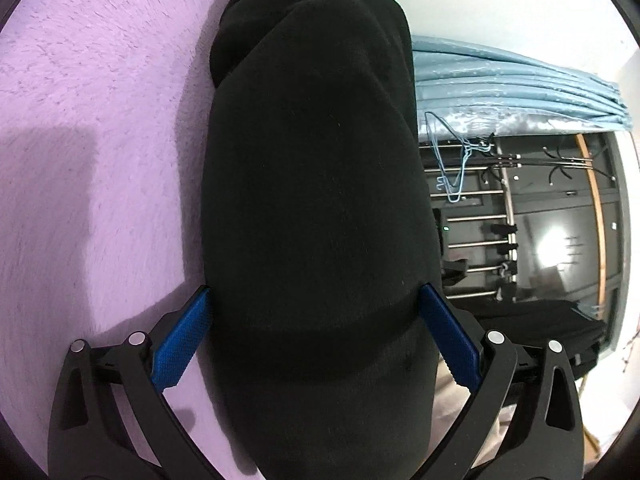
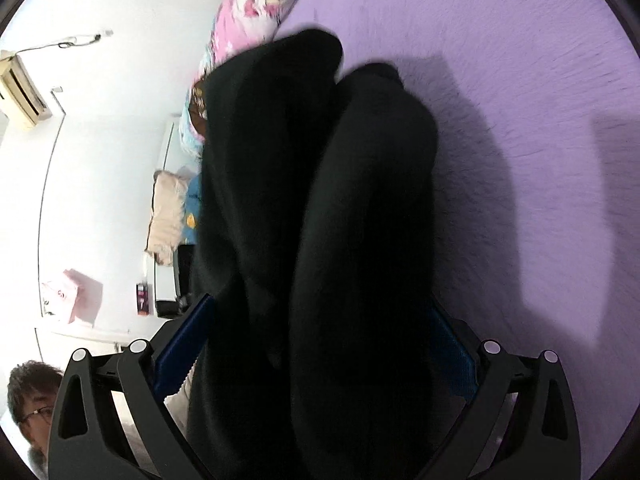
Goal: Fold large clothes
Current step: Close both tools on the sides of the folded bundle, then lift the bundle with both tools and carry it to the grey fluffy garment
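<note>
A thick black garment (image 1: pixel 312 200) fills the middle of the left wrist view, bundled between the blue pads of my left gripper (image 1: pixel 316 304), which is shut on it. In the right wrist view the same black garment (image 2: pixel 320 220) hangs in two thick folds between the blue pads of my right gripper (image 2: pixel 320 312), which is shut on it. The fabric hides the inner faces of both pairs of pads. The garment lies over a purple bed sheet (image 1: pixel 88 140), which also shows in the right wrist view (image 2: pixel 540 100).
A blue curtain (image 1: pixel 520 88), a metal rack with a blue hanger (image 1: pixel 452 160) and a dark window stand right of the bed. A pink patterned quilt (image 2: pixel 256 4), white wall, air conditioner (image 2: pixel 20 92) and a person's head (image 2: pixel 28 396) lie to the left.
</note>
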